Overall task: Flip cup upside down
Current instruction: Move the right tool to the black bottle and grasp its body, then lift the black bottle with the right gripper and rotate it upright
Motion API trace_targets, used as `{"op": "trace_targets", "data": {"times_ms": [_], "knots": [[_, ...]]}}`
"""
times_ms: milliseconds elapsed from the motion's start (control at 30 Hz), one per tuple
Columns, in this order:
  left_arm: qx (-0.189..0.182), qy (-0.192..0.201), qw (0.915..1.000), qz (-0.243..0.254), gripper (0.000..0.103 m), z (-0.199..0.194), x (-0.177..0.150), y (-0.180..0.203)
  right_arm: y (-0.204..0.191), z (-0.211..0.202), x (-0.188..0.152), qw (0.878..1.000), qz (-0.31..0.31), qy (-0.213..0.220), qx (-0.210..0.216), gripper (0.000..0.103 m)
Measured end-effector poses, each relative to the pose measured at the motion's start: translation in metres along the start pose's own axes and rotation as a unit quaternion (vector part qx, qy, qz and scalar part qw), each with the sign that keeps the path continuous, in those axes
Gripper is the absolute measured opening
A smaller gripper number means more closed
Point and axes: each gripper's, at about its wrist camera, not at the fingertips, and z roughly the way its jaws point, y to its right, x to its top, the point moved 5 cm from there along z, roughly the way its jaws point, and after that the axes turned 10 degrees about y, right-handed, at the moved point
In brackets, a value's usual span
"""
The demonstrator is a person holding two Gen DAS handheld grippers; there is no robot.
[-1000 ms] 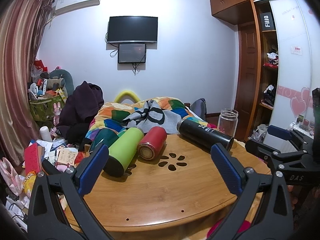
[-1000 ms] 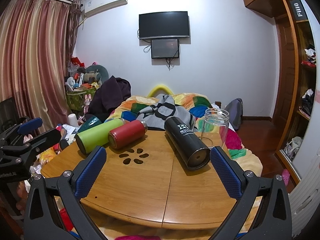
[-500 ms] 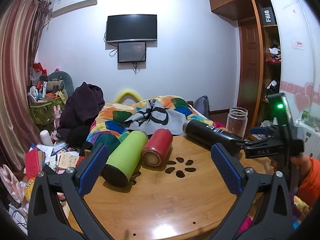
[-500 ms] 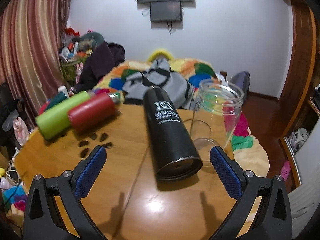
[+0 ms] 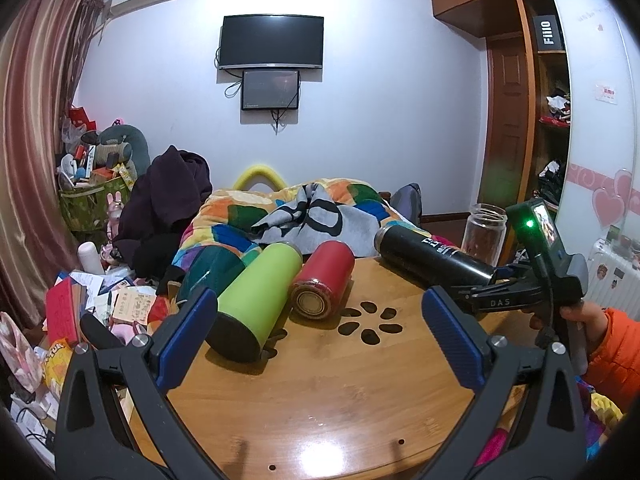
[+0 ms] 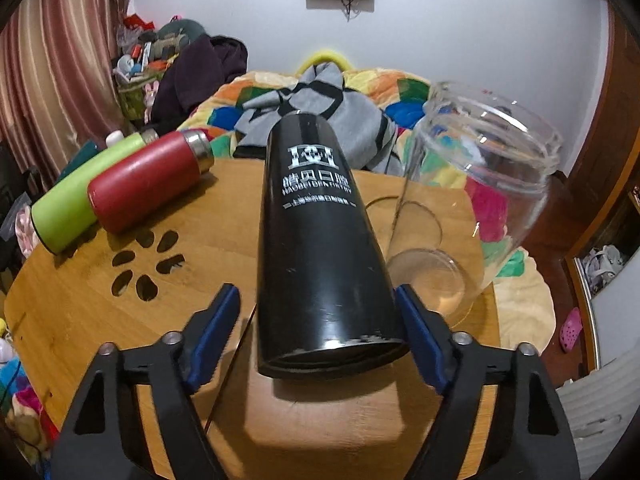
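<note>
A black cup (image 6: pixel 320 240) with white lettering lies on its side on the round wooden table (image 6: pixel 100 340). My right gripper (image 6: pixel 318 328) is open with one blue pad on each side of the cup's near end; the right pad looks to touch it, the left pad stands apart. The left wrist view shows the same black cup (image 5: pixel 432 258) with the right gripper (image 5: pixel 500 280) at its end. My left gripper (image 5: pixel 318 344) is open and empty above the table's near part.
A clear glass jar (image 6: pixel 472 208) stands upright just right of the black cup. A red cup (image 6: pixel 148 184) and a green cup (image 6: pixel 76 200) lie on their sides at the table's left. A bed with a colourful quilt (image 6: pixel 380 92) lies behind.
My right gripper has moved forward and down until its fingers straddle the black cup's near end, and its fingers have narrowed. My left gripper has shifted slightly.
</note>
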Motion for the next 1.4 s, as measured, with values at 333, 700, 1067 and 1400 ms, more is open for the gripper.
{"op": "trace_targets", "data": {"times_ms": [333,700,1067,1400], "knots": [[0.001,-0.006,0.9999,0.010,0.103,0.001,-0.004,0.001,-0.018,-0.011,-0.009,1.000,-0.004,0.010,0.027,0.061],[-0.040,-0.054,0.9963,0.054,0.103,0.011,-0.028,0.016,-0.051,-0.055,-0.044,0.995,-0.012,0.018,0.094,0.061],[-0.068,-0.055,0.9912,0.100,0.103,0.027,-0.018,0.054,-0.066,-0.100,-0.074,0.992,-0.022,0.045,0.114,0.061],[-0.123,-0.078,0.9814,0.125,0.086,0.054,-0.028,0.105,-0.065,-0.116,-0.095,0.990,0.023,0.080,0.116,0.062]]}}
